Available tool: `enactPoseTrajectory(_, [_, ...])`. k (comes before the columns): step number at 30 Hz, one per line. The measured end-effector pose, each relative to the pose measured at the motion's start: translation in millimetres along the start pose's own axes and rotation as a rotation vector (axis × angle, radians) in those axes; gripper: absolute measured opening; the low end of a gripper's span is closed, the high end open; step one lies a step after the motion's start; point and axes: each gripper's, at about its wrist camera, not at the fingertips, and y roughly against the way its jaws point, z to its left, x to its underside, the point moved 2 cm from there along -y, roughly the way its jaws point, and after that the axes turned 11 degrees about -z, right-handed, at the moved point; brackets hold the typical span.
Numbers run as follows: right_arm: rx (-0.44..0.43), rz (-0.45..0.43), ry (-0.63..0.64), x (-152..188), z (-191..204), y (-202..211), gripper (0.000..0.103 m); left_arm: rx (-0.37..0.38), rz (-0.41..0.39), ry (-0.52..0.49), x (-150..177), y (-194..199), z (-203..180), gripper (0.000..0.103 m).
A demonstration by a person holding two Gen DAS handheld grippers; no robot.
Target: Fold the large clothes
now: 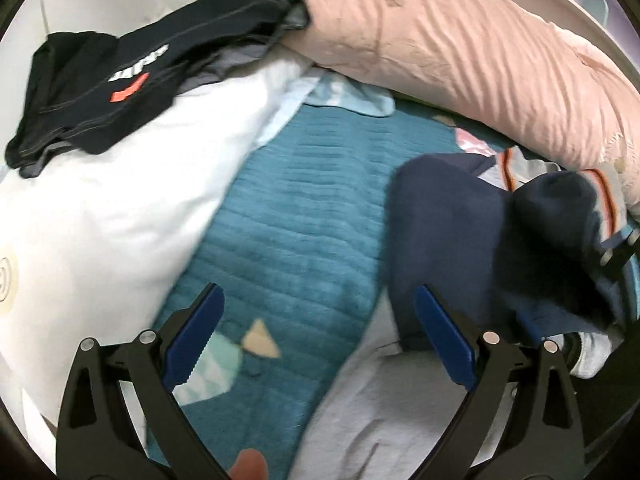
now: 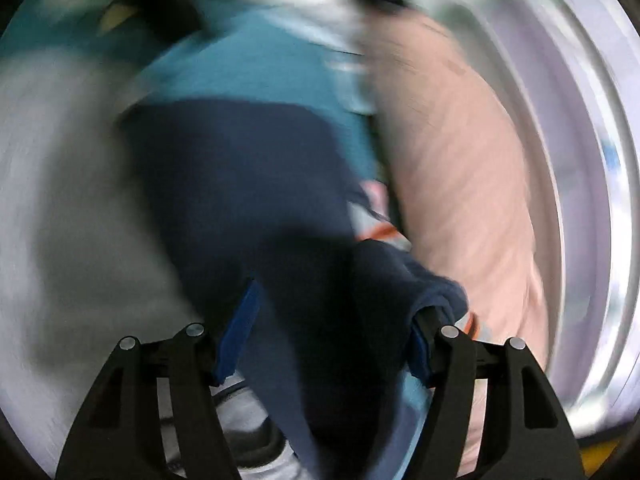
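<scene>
Your left hand-held gripper (image 1: 318,334) stood wide apart, holding nothing, over the teal bedspread (image 1: 296,216). The navy garment (image 1: 460,236) lay bunched on that bedspread, just beside the pink pillow (image 1: 460,48). Your right hand-held gripper (image 2: 332,332) was spread around the navy garment's (image 2: 256,184) cloth; blur hid whether its pads (image 2: 240,328) pinched it. A black garment (image 1: 96,80) rested on the white pillow (image 1: 120,200).
</scene>
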Motion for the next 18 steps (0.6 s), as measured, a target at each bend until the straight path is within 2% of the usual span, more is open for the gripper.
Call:
enactPoseTrajectory(1, [0.021,-0.001,0.058,1,9,0,0.062,-0.003,0.0,-0.002,0,1,3,0.096])
enactPoseTrajectory(5, [-0.006,0.032,-0.011,6,-1,6,0.062,0.006,0.014,0.01,0,5,9,0.096])
enactPoseTrajectory(7, [-0.011,0.048,0.009,11,-2,12,0.066,0.03,0.009,0.012,-2,9,6,0.096])
enactPoseTrajectory(8, [-0.024,0.056,-0.032,16,-7,18,0.066,0.043,0.002,0.007,-5,12,2,0.096])
enactPoseTrajectory(9, [-0.055,0.054,-0.103,21,-12,24,0.075,0.054,0.004,-0.002,-8,13,-3,0.096])
enactPoseTrajectory(10, [-0.107,0.047,-0.228,30,-23,32,0.084,0.067,0.007,-0.004,-11,14,-8,0.096])
enactPoseTrajectory(12, [-0.141,0.022,-0.414,47,-37,41,0.09,0.119,0.001,0.004,-19,17,-22,0.096])
enactPoseTrajectory(16, [-0.268,-0.044,-0.831,82,-50,47,0.092,0.242,0.018,0.031,-45,17,-62,0.096])
enactPoseTrajectory(18, [-0.294,-0.099,-1.048,103,-55,61,0.092,0.285,0.032,-0.032,-58,16,-97,0.096])
